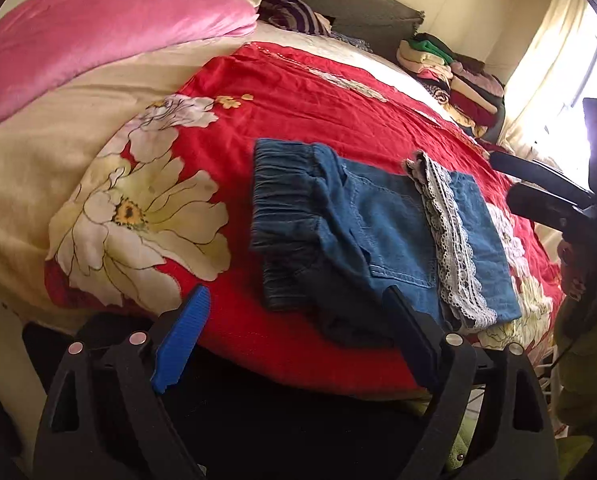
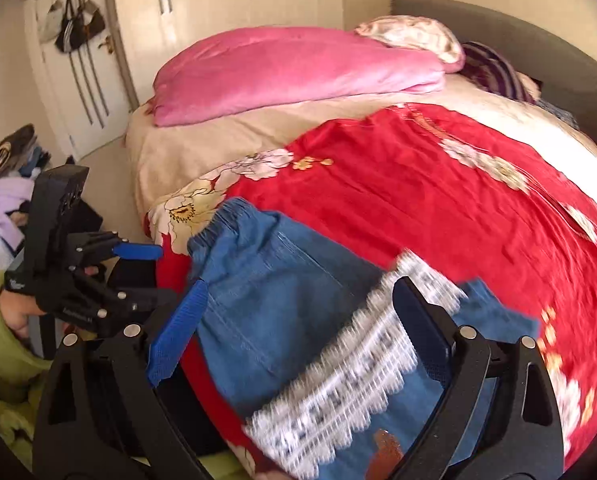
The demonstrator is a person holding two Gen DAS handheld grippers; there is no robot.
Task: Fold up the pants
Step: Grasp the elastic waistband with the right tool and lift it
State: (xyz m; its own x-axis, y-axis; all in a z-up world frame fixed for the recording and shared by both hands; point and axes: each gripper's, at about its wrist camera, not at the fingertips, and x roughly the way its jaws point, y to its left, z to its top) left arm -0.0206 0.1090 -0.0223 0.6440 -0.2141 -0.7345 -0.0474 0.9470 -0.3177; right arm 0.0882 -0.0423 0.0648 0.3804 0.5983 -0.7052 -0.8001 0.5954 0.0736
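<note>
While the pants [image 1: 382,232] lie folded on the red floral bedspread [image 1: 298,100] near the bed's front edge, your left claw [image 1: 298,332] hangs over that edge with its fingers spread wide, gripping nothing. Your right claw [image 2: 298,324] is likewise apart and empty, low over the blurred lace trim [image 2: 358,368] that crosses the denim. In the left view a pink duvet [image 1: 98,40] sits at 11 o'clock and stacked clothes [image 1: 454,76] at 1 o'clock.
</note>
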